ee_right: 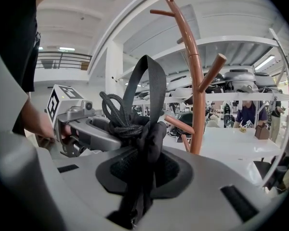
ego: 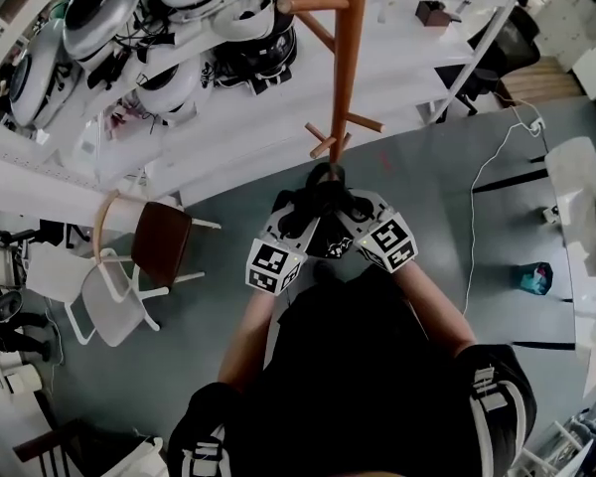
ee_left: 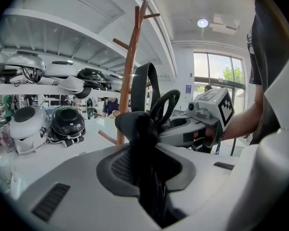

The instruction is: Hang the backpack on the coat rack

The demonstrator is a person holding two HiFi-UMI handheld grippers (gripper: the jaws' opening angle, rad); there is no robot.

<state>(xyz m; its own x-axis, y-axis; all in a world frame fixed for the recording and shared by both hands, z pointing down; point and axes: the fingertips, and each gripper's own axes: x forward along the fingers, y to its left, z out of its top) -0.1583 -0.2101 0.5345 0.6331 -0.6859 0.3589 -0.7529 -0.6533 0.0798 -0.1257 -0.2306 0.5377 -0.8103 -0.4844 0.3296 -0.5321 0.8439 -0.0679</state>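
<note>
you hold the backpack (ego: 328, 238) in both tongs, in front of your body and above the grey floor (ego: 437, 197). the left tongs (ego: 308, 212) is closed on a fold of the black cloth at the top of the backpack; the cloth fills the narrow gap between its jaws. the right tongs (ego: 353, 212) is closed on the same top part from the other side, with a bundle of black cord (ee_right: 116, 114) just above its jaws. the two tongs stand close together, tips almost meeting, and they point toward the coat rack (ego: 346, 58). the flat carry strap (ee_right: 149, 76) rises from the cloth as an upright loop between the tongs. the coat rack is a brown wooden pole with slanted pegs (ego: 366, 122); it stands just ahead of the strap, and the strap is on no peg. behind the pole there are white shelves (ego: 278, 107) with round helmets (ego: 99, 8). a chair with a brown seat (ego: 164, 241) stands on the floor at your left.
</note>
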